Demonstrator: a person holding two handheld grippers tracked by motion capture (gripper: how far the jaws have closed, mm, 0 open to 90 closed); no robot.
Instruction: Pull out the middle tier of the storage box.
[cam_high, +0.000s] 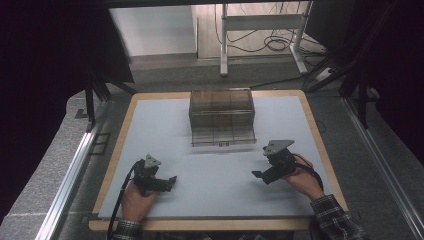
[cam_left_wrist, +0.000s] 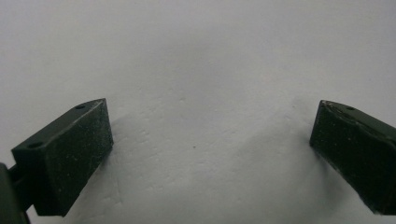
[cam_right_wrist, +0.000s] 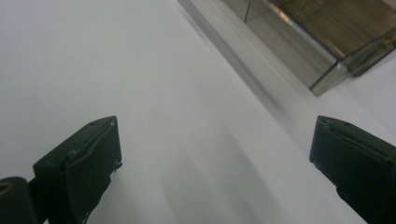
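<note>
Left gripper (cam_high: 170, 181): jaws held wide apart, nothing gripped | Right gripper (cam_high: 258, 175): jaws held wide apart, nothing gripped | Clear plastic box (cam_high: 222, 118): set at table (cam_high: 210, 200) far middle, apart from both.

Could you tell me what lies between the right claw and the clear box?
Nothing: in the high view, bare white tabletop separates the right claw from the clear compartment box.

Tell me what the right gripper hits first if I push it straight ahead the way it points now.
Probably the bare white table top: the right gripper, jaws open, points down across it. The smoky clear box lies off to one side of that line, though depth is hard to judge.
</note>
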